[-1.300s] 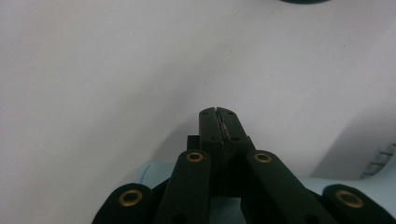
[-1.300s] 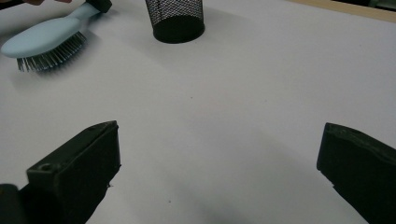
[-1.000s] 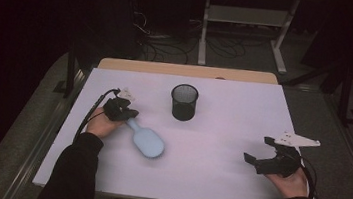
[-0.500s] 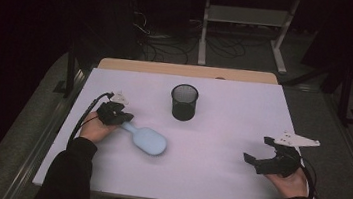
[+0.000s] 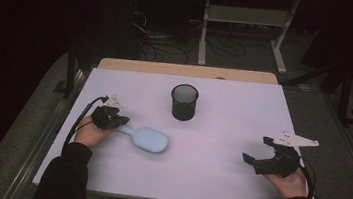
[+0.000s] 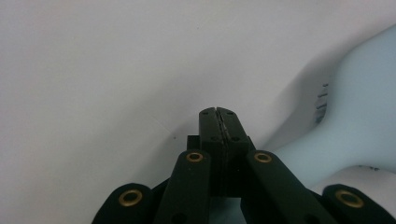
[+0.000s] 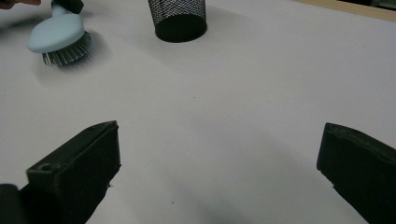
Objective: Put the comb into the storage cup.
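Observation:
A pale blue hairbrush (image 5: 147, 139) lies bristles-down on the white table (image 5: 225, 185), its handle pointing left. My left gripper (image 5: 121, 122) sits at the handle's end, jaws shut. In the left gripper view the left gripper (image 6: 217, 114) has its jaws pressed together with nothing between them, and the hairbrush (image 6: 364, 93) lies just to their right. My right gripper (image 5: 257, 150) rests open at the table's right, well away from the brush. In the right gripper view the right gripper (image 7: 219, 140) has its jaws wide apart, with the hairbrush (image 7: 58, 35) far off at top left.
A black mesh cup (image 5: 184, 102) stands upright at the table's middle back, also seen as a mesh cup (image 7: 177, 18) in the right gripper view. A wooden strip (image 5: 188, 70) edges the table's far side. Dark floor with cables and a metal frame lies beyond.
My left gripper has drawn back leftward and toward the person along the handle. The brush's handle has swung to point more to the left. The right gripper has not moved.

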